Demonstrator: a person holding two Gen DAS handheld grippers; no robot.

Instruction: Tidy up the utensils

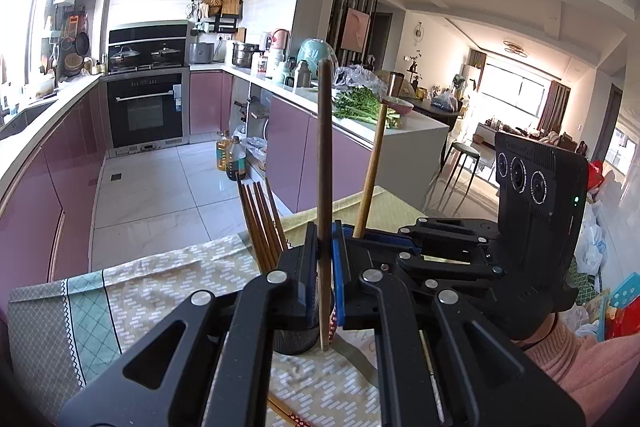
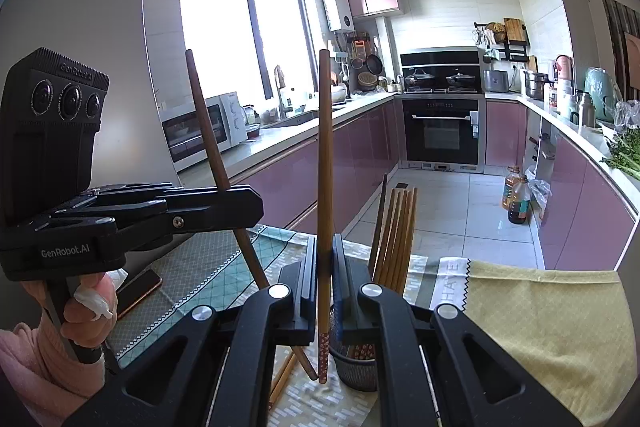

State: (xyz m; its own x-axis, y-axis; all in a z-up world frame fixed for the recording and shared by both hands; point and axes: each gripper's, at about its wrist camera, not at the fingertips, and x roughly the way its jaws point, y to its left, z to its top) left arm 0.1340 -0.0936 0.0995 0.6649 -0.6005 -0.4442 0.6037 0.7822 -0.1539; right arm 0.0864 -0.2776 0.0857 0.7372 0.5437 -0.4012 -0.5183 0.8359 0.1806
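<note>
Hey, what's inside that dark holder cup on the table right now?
The holder cup has a bundle of brown chopsticks standing in it, leaning right. Its bottom and the chopsticks' lower ends are hidden behind the right gripper's fingers.

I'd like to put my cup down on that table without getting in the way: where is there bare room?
The yellow cloth right of the dark holder lies bare. It is crowded around the holder: upright chopsticks fill it, loose ones lie beside it, and the left tool and right tool each grip a chopstick there. A phone sits at the left.

2 held chopsticks (image 2: 325,163), 1 holder (image 2: 356,367) – perhaps 6 chopsticks (image 2: 394,239) inside.
</note>
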